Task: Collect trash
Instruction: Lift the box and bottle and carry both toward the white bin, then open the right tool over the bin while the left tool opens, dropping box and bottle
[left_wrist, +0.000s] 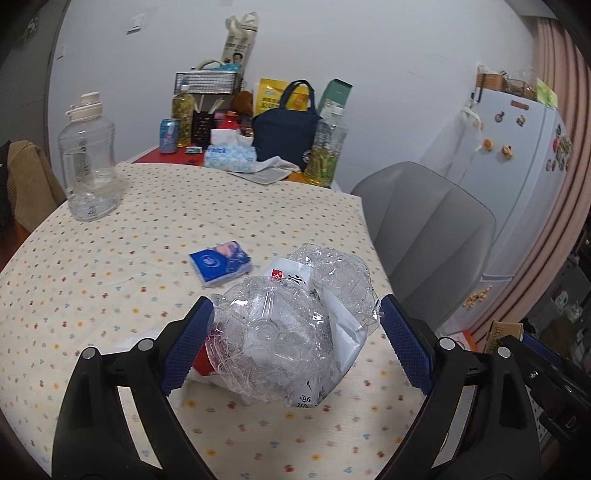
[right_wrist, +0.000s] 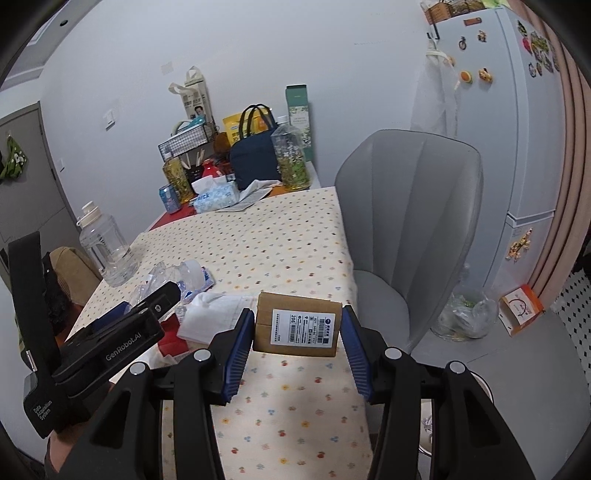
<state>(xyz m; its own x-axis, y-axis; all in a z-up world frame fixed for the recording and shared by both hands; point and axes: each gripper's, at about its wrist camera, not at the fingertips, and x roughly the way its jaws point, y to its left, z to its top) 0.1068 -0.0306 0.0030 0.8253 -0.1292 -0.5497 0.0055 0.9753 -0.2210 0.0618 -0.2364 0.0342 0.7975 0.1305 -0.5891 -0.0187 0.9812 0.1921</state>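
Observation:
A crushed clear plastic bottle (left_wrist: 291, 325) with a white label lies on the dotted tablecloth (left_wrist: 184, 214). My left gripper (left_wrist: 295, 339) straddles it, jaws wide, pads beside it but not clearly pressing. A blue tissue packet (left_wrist: 221, 264) lies just beyond. My right gripper (right_wrist: 297, 336) is shut on a small brown cardboard box (right_wrist: 297, 323) with a white shipping label, held above the table's right edge. The left gripper's body (right_wrist: 110, 332) shows in the right wrist view, over the crushed bottle (right_wrist: 166, 277) and crumpled white paper (right_wrist: 214, 314).
A big clear water jug (left_wrist: 88, 158) stands at the far left. Bottles, a can, a tissue box (left_wrist: 229, 157) and a navy bag (left_wrist: 284, 136) crowd the far end. A grey chair (right_wrist: 406, 229) stands right of the table, with a plastic bag (right_wrist: 465, 314) on the floor by the fridge (right_wrist: 517, 129).

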